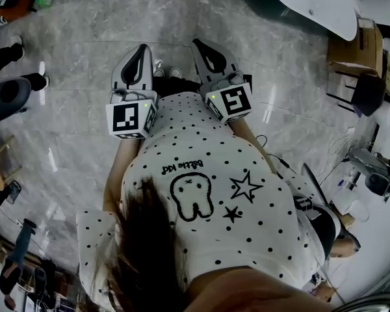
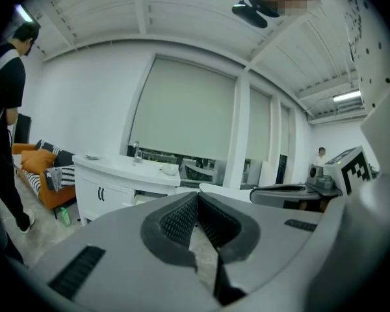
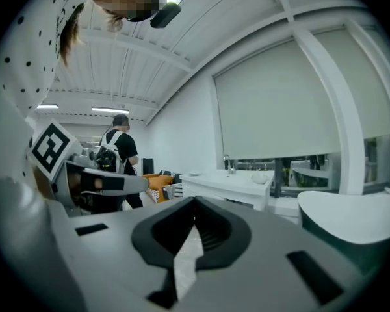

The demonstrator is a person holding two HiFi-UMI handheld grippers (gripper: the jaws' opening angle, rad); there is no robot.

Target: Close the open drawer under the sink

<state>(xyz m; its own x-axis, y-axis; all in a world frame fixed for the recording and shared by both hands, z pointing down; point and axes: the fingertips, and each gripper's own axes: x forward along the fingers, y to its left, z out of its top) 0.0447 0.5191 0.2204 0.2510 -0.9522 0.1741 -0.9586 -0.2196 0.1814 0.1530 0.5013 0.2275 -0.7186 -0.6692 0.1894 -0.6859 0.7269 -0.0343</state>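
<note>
1. Tongs of the left gripper (image 2: 197,199): pressed together tip to tip, nothing pinched between them.
2. Tongs of the right gripper (image 3: 195,200): likewise closed at the tips, with only floor showing through the slit behind them.
3. Held side by side, close but not touching, in front of a polka-dot shirt (image 1: 208,194) and above a grey marble floor (image 1: 84,51).
4. Sink cabinet (image 2: 103,194): white, with two dark door handles; far ahead and to the left, well apart from both grippers.
5. Faucet (image 2: 136,152): upright on the cabinet's counter, before a window with a drawn blind (image 2: 182,109).
6. Drawer under the sink: too small and too far off to make out; partly hidden behind the left gripper's body.
7. Orange sofa (image 2: 42,168): left of the cabinet, against the far wall.
8. Person in black (image 3: 117,155): standing at the far left, near the sofa.
9. Round white table (image 3: 357,216): near, on the right.
</note>
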